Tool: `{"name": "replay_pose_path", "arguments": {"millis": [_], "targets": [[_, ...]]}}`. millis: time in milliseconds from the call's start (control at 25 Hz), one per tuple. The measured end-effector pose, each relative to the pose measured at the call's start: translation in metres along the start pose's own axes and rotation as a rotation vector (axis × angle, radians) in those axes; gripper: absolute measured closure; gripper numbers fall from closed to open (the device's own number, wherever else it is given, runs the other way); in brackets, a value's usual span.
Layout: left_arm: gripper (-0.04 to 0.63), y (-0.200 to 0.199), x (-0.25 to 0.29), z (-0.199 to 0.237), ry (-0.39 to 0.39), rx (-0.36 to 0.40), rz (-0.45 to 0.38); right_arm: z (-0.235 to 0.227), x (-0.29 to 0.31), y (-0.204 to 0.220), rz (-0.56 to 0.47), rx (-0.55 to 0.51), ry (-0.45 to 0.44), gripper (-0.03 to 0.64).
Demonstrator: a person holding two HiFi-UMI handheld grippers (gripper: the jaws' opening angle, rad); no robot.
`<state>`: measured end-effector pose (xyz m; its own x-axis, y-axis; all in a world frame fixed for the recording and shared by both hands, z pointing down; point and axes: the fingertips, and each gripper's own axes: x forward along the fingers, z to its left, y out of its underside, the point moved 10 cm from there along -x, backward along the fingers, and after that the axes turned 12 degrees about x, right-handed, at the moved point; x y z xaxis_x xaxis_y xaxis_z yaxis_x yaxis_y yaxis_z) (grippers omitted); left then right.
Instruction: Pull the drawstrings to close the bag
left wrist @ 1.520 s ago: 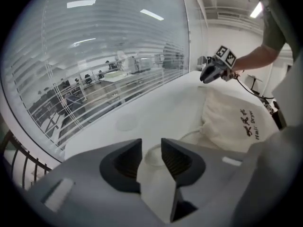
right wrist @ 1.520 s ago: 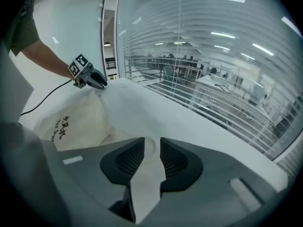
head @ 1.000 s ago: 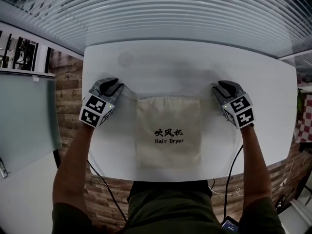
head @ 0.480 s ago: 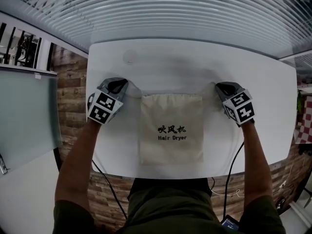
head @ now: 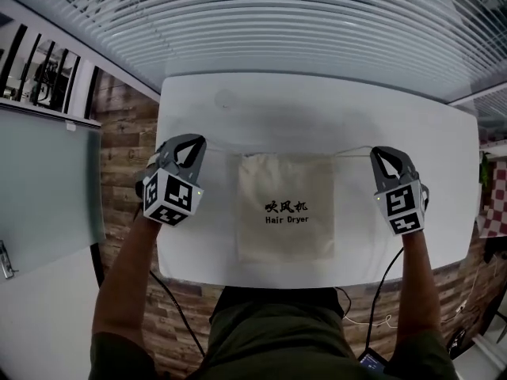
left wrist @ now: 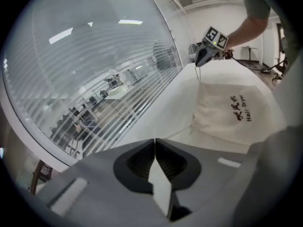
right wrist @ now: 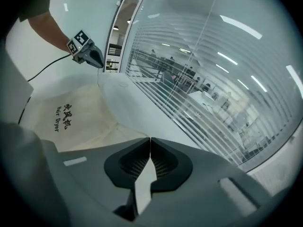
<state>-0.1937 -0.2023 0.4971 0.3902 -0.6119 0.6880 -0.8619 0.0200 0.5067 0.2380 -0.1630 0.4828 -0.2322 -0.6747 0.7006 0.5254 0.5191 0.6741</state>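
Note:
A beige cloth bag (head: 285, 208) printed "Hair Dryer" lies flat in the middle of the white table (head: 317, 109). My left gripper (head: 193, 141) hovers off the bag's upper left corner. Its jaws have just been closing and now stand shut, with a thin drawstring (left wrist: 177, 132) running from the bag (left wrist: 232, 112) to their tips (left wrist: 155, 140). My right gripper (head: 383, 150) hangs off the upper right corner, jaws (right wrist: 150, 138) shut on the other drawstring (head: 354, 150), which stretches from the bag's mouth. Each gripper view shows the opposite gripper (left wrist: 204, 56) (right wrist: 90, 53) across the bag (right wrist: 71, 117).
Slatted window blinds (head: 301, 30) run beyond the table's far edge. A glass panel (head: 47, 188) stands at the left, over a wood-pattern floor. A black cable (head: 380, 279) trails from the right gripper below the table's near edge. A faint round mark (head: 226, 99) sits far left on the table.
Both grippers have lifted from the table and moved outward from the bag's top corners. The left jaws closed. The right drawstring now shows stretched between bag and gripper.

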Motion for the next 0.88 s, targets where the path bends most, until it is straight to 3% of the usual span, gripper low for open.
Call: {"name": "replay_pose_path", "arguments": {"millis": [280,520,880], "targets": [[0.584,-0.019,-0.072,-0.006,-0.176,0.055,-0.003,0.01,-0.071,-0.015,-0.077,-0.07,0.162,0.6],[0.584,-0.038,-0.136,0.022,-0.322,0.104,-0.024,0.002,-0.124,-0.048,-0.162,-0.13,0.295,0.6],[0.586,-0.072,-0.188,0.071,-0.533,0.19,-0.007,-0.014,-0.165,-0.096,-0.262,-0.165,0.449,0.601]]}}
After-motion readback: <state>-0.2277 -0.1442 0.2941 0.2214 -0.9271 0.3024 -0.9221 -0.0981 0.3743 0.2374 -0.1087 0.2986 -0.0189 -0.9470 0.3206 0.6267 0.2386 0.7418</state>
